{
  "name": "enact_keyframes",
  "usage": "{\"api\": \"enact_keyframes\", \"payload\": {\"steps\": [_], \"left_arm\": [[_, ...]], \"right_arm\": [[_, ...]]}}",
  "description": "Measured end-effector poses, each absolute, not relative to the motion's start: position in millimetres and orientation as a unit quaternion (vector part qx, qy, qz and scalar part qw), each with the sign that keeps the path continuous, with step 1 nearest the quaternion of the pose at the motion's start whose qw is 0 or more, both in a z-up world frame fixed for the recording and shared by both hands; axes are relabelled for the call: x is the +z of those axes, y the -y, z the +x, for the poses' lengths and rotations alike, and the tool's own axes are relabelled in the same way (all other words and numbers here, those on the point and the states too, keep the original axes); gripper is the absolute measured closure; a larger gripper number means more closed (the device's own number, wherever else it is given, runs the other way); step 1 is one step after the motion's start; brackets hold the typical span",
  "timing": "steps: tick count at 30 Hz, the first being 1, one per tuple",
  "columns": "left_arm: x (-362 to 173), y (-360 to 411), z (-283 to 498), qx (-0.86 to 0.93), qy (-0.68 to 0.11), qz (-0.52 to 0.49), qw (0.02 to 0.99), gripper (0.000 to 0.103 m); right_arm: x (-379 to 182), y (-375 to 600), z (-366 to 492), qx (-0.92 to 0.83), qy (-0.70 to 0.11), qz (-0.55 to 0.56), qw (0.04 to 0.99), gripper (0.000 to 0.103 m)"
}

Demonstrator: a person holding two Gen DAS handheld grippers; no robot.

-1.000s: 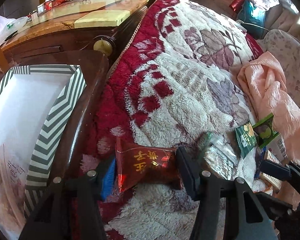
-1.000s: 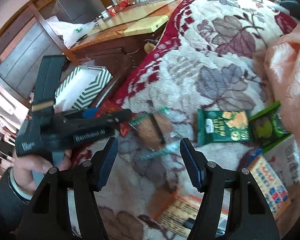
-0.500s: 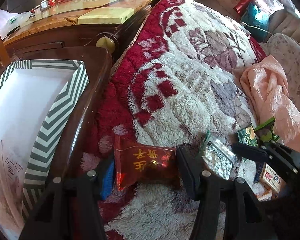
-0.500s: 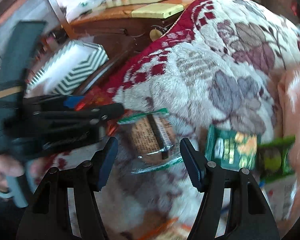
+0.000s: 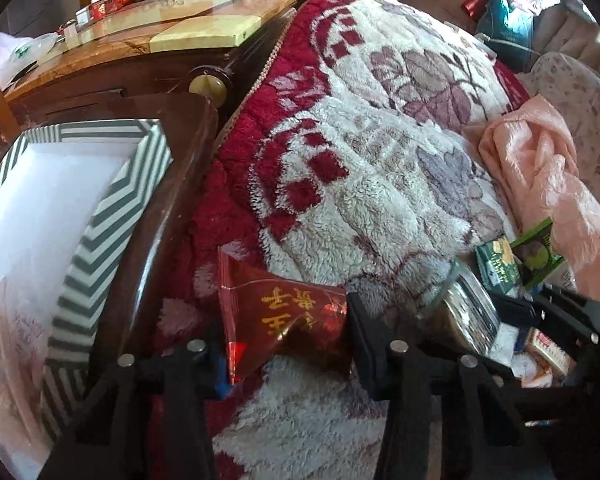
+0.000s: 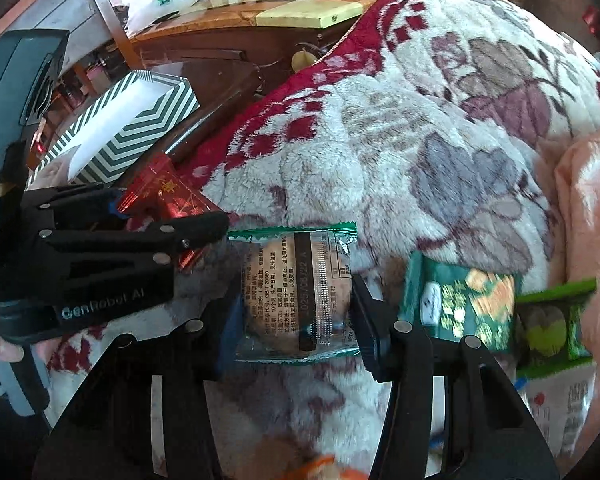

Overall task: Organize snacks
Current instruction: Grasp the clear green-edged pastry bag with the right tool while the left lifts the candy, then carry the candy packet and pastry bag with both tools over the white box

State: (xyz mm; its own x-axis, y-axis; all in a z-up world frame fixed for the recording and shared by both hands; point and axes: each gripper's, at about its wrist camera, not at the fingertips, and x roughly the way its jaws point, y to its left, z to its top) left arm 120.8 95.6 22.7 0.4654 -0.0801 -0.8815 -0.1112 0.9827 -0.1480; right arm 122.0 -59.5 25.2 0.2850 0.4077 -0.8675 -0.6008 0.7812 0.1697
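Note:
My left gripper (image 5: 284, 336) is shut on a red snack packet (image 5: 280, 320) with gold lettering, just above the fleece blanket. It also shows in the right wrist view (image 6: 164, 196), held by the left gripper (image 6: 172, 220). My right gripper (image 6: 296, 316) stands around a clear green-edged cookie packet (image 6: 296, 292) lying on the blanket, its fingers at both sides of the packet. That packet shows in the left wrist view (image 5: 464, 312) with the right gripper (image 5: 540, 312) behind it. A striped box (image 5: 100, 216) with a white inside stands at the left.
A dark green snack packet (image 6: 460, 304) and a light green one (image 6: 552, 324) lie right of the cookie packet. More packets (image 6: 556, 400) lie at the lower right. A pink cloth (image 5: 548, 184) lies at the right. A wooden table (image 5: 160, 52) stands behind the box.
My right gripper has moved forward and left onto the cookie packet, and its fingers now flank it. My left gripper has stayed put with the red packet.

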Motion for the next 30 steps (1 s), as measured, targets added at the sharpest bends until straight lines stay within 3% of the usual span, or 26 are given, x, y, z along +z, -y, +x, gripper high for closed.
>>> {"api": "enact_keyframes", "payload": {"steps": [16, 30], "left_arm": [[74.6, -94.6, 59.4, 0.025, -0.463, -0.07, 0.883, 0.054], [99.1, -127.8, 20.6, 0.072, -0.427, -0.052, 0.9, 0.054]], "right_arm": [[55.3, 77.0, 66.0, 0.317, -0.485, -0.055, 0.813, 0.054], [73.1, 36.4, 44.8, 0.342, -0.475, -0.073, 0.808, 0.054]]}}
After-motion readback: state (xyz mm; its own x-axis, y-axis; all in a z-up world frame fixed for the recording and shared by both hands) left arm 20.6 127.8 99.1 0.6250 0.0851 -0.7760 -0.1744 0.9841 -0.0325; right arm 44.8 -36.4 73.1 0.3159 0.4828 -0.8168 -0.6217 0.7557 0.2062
